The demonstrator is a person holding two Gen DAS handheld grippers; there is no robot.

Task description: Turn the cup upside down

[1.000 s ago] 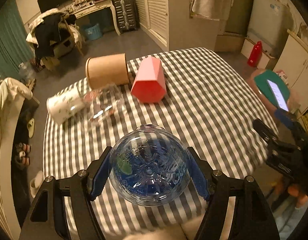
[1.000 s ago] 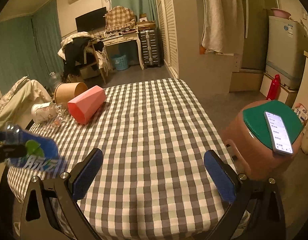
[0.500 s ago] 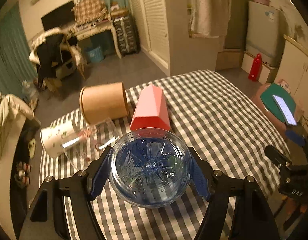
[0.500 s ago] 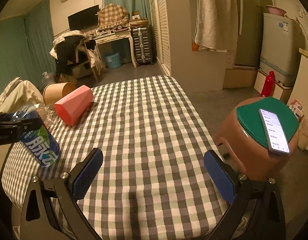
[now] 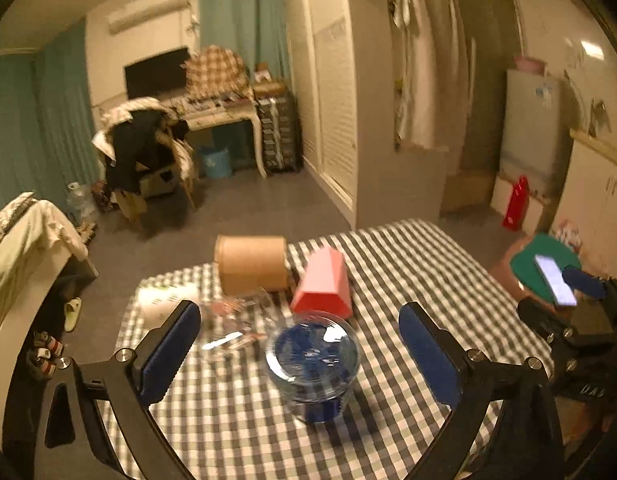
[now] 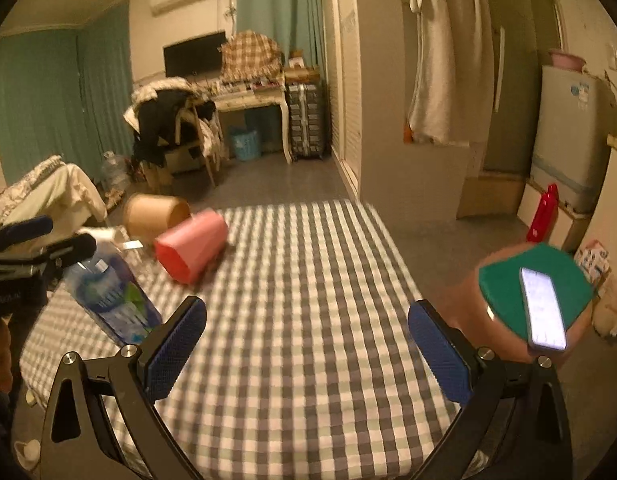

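A clear blue plastic cup (image 5: 312, 364) rests on the checked tablecloth (image 5: 420, 272) with its base facing up towards the left wrist camera. My left gripper (image 5: 297, 308) is open above it, its blue pads wide on either side and apart from the cup. In the right wrist view the same blue cup (image 6: 108, 300) looks tilted at the table's left edge, just under the left gripper's fingers (image 6: 36, 236). My right gripper (image 6: 306, 306) stands open over the near middle of the cloth with nothing between its pads.
Beyond the blue cup lie a pink faceted cup (image 5: 322, 286), a brown paper cup (image 5: 250, 264), a clear glass (image 5: 232, 320) and a white patterned cup (image 5: 164, 300). Right of the table stands a stool with a green top (image 6: 508, 280) and a phone (image 6: 542, 308).
The left gripper has opened and let go of the blue cup, which now sits on the cloth base up. The gripper has drawn back and tilted upward. The right gripper has shifted slightly.
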